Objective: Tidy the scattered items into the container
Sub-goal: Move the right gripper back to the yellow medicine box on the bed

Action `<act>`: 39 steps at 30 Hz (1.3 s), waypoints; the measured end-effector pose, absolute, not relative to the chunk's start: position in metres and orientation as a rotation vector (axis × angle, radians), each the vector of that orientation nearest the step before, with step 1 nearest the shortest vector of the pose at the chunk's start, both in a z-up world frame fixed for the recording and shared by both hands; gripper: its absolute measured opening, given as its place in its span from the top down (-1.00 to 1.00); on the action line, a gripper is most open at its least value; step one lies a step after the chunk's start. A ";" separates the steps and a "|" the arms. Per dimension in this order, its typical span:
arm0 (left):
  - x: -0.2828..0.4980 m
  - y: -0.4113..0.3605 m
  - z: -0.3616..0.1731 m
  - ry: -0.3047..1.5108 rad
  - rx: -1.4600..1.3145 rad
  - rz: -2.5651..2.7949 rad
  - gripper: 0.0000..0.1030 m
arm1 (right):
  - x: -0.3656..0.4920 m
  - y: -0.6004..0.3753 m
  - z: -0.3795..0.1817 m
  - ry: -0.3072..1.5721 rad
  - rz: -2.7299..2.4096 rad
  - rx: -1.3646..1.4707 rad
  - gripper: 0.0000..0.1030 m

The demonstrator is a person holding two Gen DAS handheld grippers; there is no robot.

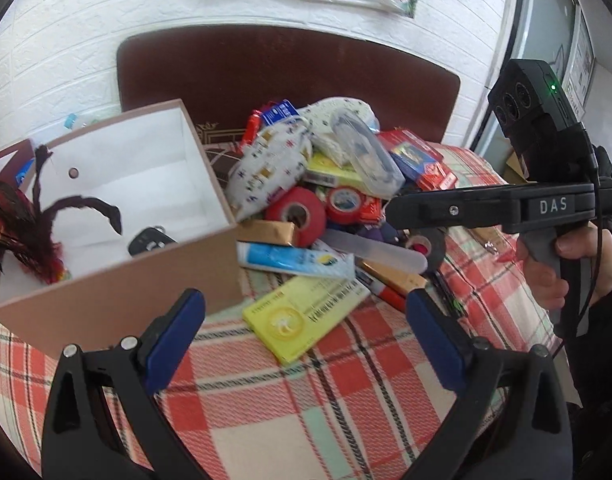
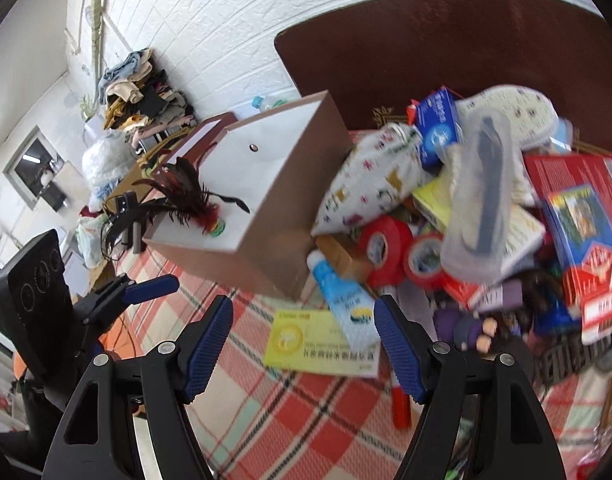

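Nearby, tan box [image 1: 105, 304] with white lining, feathered shuttlecock [image 1: 29, 240] inside.

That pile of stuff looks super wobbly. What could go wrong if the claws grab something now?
The clear case sits high on the heap, so tugging anything beneath it could send it sliding off. The yellow box lies flat on the cloth, and an open claw may struggle to get under it. The blue tube overlaps that box and touches the container, so pulling one might drag the other.
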State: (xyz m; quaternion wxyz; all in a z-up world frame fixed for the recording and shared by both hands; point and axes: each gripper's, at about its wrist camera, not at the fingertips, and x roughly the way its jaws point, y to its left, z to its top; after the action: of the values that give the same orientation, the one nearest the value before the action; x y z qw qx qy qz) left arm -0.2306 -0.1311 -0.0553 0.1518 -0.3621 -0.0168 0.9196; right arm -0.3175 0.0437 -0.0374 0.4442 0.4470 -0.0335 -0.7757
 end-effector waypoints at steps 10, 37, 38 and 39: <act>-0.212 -0.111 -0.140 -0.268 -1.096 2.596 -0.95 | -0.273 0.067 -0.117 -0.116 -1.889 1.185 -0.45; -0.257 -0.124 -0.163 -0.303 -1.124 2.556 -0.95 | -0.314 0.015 -0.139 0.018 -1.947 1.202 -0.45; -0.258 -0.125 -0.163 -0.315 -1.121 2.555 -0.96 | -0.315 0.013 -0.139 0.019 -1.948 1.203 -0.45; -0.258 -0.126 -0.164 -0.329 -1.119 2.555 -0.97 | -0.316 0.011 -0.139 0.023 -1.952 1.202 -0.45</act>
State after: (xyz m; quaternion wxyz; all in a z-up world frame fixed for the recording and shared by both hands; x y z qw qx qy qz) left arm -0.2579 -0.1263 -0.1638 0.1659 -0.3929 -0.1154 0.8971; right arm -0.3160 0.0110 -0.1386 0.4120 0.4779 0.0090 -0.7758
